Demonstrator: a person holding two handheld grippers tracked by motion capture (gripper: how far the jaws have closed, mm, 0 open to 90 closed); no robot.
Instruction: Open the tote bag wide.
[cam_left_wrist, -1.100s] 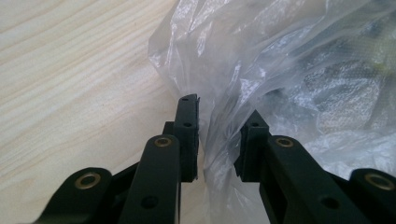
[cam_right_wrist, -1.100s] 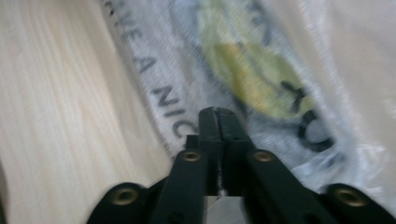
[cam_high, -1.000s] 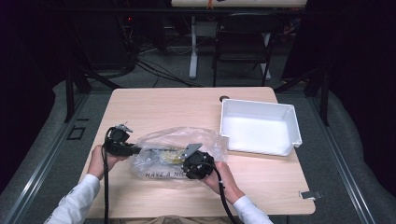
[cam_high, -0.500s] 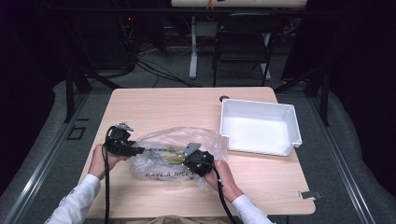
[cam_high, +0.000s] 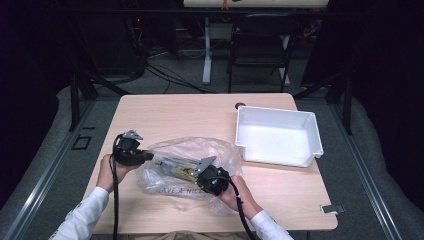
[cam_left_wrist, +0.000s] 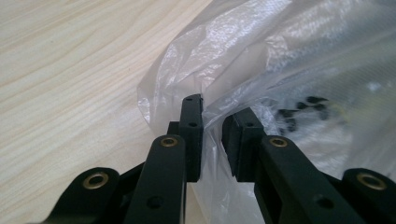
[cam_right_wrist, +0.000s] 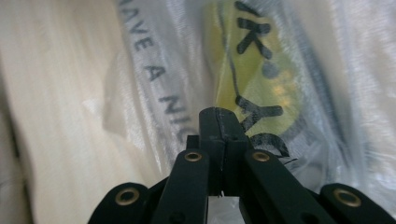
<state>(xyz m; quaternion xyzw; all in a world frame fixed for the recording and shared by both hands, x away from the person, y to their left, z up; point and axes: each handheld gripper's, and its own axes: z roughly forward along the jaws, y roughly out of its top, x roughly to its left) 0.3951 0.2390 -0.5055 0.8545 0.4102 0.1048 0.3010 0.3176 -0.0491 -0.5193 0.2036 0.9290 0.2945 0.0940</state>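
Your left gripper (cam_left_wrist: 212, 119), jaws slightly apart, straddles the bag's (cam_high: 187, 167) nine-o'clock edge; your right gripper (cam_right_wrist: 219, 116) is clenched on the bag's film; the bin (cam_high: 277, 136) sits at two o'clock.

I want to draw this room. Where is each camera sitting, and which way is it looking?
High view: above the person's side, facing forward and down at the table; both hands and sleeves show.
Left gripper view: rides the left gripper, looking along its jaws at the plastic bag.
Right gripper view: rides the right gripper, facing the bag's printed letters.
All three share the bag.
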